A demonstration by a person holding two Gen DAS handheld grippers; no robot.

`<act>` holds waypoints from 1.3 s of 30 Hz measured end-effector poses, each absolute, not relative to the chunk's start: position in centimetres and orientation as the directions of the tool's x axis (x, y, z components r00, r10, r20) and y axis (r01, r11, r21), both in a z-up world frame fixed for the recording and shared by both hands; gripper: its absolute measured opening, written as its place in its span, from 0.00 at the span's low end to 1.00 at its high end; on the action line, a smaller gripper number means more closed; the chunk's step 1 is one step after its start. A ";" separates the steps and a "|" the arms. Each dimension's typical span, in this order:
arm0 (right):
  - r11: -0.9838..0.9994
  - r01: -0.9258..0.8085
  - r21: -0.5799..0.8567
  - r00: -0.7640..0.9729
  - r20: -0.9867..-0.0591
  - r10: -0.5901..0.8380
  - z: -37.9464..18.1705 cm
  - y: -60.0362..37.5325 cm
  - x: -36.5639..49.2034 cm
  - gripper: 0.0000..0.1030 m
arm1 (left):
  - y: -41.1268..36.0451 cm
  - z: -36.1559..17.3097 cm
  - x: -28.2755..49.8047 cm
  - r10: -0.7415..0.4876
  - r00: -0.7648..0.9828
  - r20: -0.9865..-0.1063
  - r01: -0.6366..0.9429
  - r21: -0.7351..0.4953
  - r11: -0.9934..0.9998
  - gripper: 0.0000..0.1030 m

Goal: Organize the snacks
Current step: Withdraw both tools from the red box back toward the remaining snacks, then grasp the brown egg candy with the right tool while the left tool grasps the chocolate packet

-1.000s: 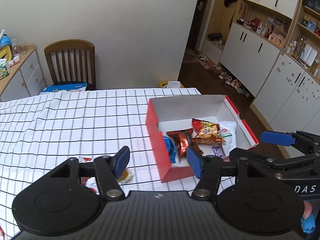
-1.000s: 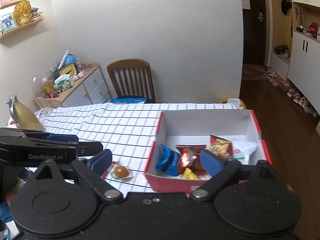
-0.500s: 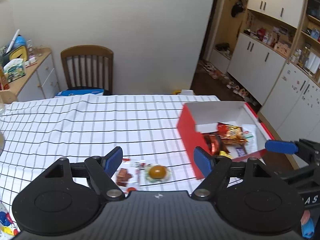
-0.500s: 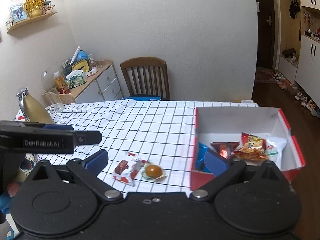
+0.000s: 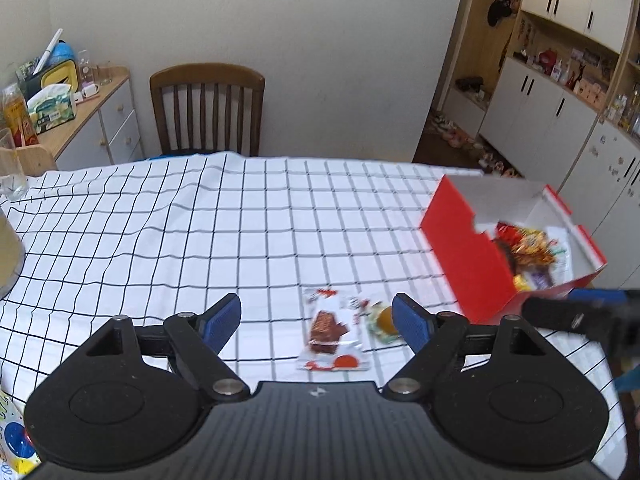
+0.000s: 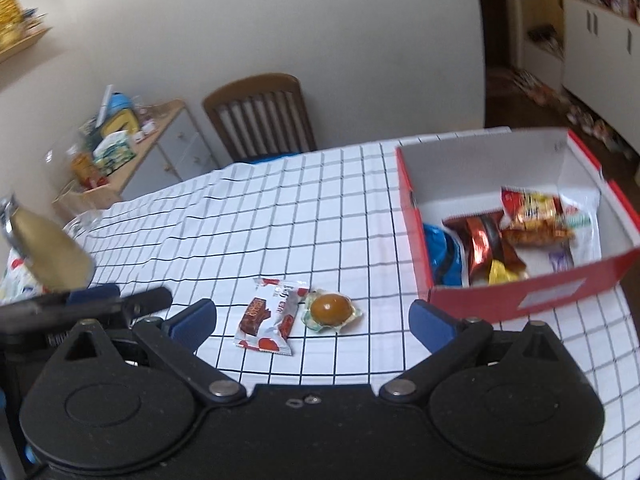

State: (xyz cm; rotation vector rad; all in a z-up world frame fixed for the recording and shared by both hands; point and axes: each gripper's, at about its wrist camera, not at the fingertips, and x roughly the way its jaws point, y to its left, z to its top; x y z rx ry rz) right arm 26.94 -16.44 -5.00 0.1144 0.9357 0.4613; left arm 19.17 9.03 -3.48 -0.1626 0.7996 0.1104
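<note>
My left claw [image 5: 316,322] was spread wide with nothing between its blue pads [image 5: 222,320], hanging above the checked tablecloth [image 5: 240,220]. My right claw [image 6: 312,322] was spread just as wide and held nothing either, touching nothing. Below both of them two loose snacks lay side by side on the cloth: a chocolate bar packet [image 6: 270,320], white and red with a brown bar pictured on it, lying flat, and just beside it on its right a round amber sweet [image 6: 332,309] in a crinkled clear wrapper. To the right of these stood the red box [image 6: 520,300] with white inner walls, near the table's far right corner. It held a blue packet [image 6: 446,256], a shiny red-brown packet [image 6: 480,240], and an orange bag [image 6: 534,216] on top of the pile.
</note>
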 end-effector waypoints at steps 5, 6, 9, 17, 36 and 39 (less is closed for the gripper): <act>0.920 -0.259 0.294 0.482 -0.786 0.387 -6.8 -15.6 28.1 1.00 | 9.7 -6.0 19.5 0.027 0.674 -0.738 -0.140 -0.092 0.986 0.80; 0.924 -0.241 0.296 0.478 -0.793 0.379 -7.1 -15.5 28.4 1.00 | 9.6 -6.5 19.6 0.025 0.671 -0.741 -0.133 -0.087 0.987 0.80; 0.932 -0.183 0.312 0.459 -0.812 0.362 -8.1 -15.1 29.1 1.00 | 9.3 -7.8 20.0 0.017 0.661 -0.750 -0.108 -0.073 0.991 0.80; 0.940 -0.037 0.339 0.402 -0.856 0.325 -11.2 -13.9 31.2 0.97 | 8.7 -10.8 21.8 -0.018 0.629 -0.777 -0.075 -0.084 0.994 0.80; 0.932 0.184 0.314 0.358 -0.904 0.234 -16.8 -11.3 34.1 0.79 | 8.5 -14.6 26.8 -0.075 0.560 -0.825 -0.058 -0.130 0.990 0.80; 0.939 0.169 0.300 0.361 -0.905 0.224 -17.0 -10.5 34.5 0.76 | 8.5 -15.0 27.4 -0.085 0.549 -0.831 -0.065 -0.144 0.988 0.80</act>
